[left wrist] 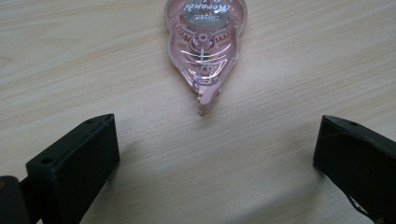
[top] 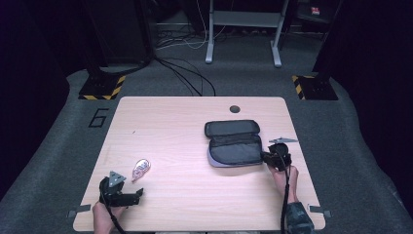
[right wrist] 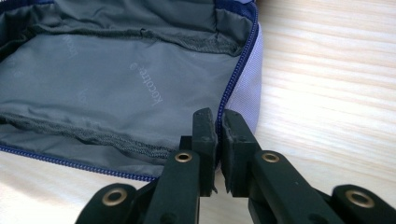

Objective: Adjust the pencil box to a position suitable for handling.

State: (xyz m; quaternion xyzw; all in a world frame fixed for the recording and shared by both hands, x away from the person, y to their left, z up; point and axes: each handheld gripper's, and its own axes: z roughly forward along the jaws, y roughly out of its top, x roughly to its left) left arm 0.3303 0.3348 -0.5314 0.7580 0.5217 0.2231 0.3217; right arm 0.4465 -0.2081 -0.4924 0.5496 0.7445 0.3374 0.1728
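Pale wood-grain table (top: pixel 185 204) carries two things well apart: an unzipped pencil case (top: pixel 234 144) lying splayed at the right of the high view, its grey lining up, and a pink correction-tape dispenser (top: pixel 140 169) lying flat toward the left; the right gripper (right wrist: pixel 219 135) has its jaws pinched together on the case's near edge, right at the blue zipper (right wrist: pixel 236 70) where the lilac outer fabric folds over, and whether the pads trap the fabric, a zip pull, or nothing between them I cannot tell; the left gripper (left wrist: pixel 217 149) hovers with its jaws spread wide and nothing between them, the dispenser (left wrist: pixel 203 42) lying just ahead of the gap, its applicator tip pointing back toward the jaws. Judging by this, the work is to hold the case open and load the dispenser into it; to do that well, the right hand should keep its pinch firm and steady the rim low against the table so the mouth stays spread, while the left moves forward until the jaws straddle the dispenser's broad body, squared to its flat sides, closing there rather than on the narrow tip, since the smooth plastic shell could squirt out of a skewed grip.
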